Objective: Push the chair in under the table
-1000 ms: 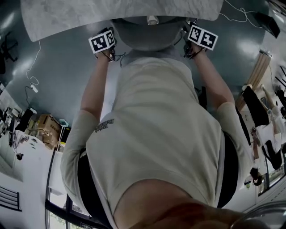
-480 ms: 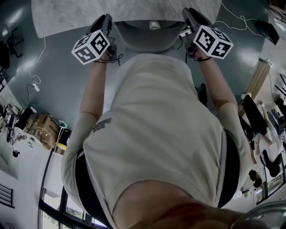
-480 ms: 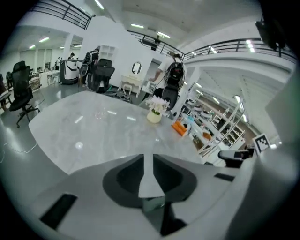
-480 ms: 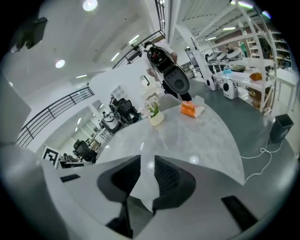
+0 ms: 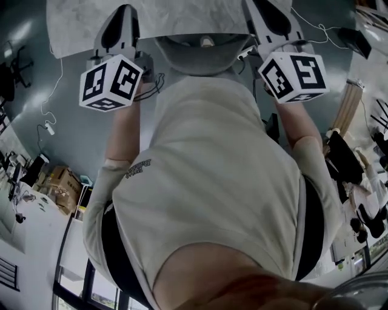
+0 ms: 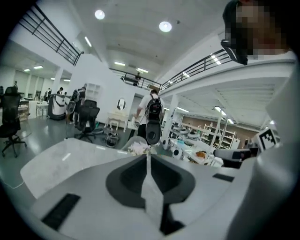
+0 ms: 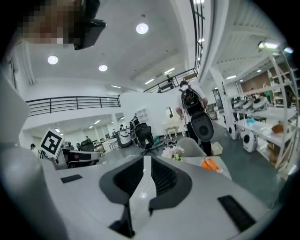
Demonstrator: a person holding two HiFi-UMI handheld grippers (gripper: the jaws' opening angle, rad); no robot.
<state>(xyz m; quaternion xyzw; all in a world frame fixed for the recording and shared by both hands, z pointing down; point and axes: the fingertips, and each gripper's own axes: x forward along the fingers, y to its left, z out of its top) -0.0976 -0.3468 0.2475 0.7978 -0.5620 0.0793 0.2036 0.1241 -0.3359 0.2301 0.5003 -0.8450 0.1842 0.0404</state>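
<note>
In the head view a grey chair (image 5: 200, 54) stands with its rounded back at the near edge of the pale marbled table (image 5: 182, 18), just past the person's chest. Both grippers are lifted in front of the body, clear of the chair and pointing out over the table. The left gripper (image 5: 123, 12) (image 6: 148, 155) is above the chair's left side. Its jaws are closing and the tips meet on nothing. The right gripper (image 5: 264, 9) (image 7: 146, 157) is above the chair's right side. Its jaws are closing too, all but together, with nothing between them.
On the table lie a bunch of white flowers (image 7: 174, 153) and something orange (image 7: 211, 164). Another grey chair (image 7: 191, 147) stands at the table's far side. Office chairs (image 6: 86, 117), shelves and people fill the hall behind. Cables (image 5: 51, 91) run across the dark floor.
Both grippers have risen from beside the chair's back up toward the head camera, so their marker cubes look much larger. The chair and table have stayed where they were.
</note>
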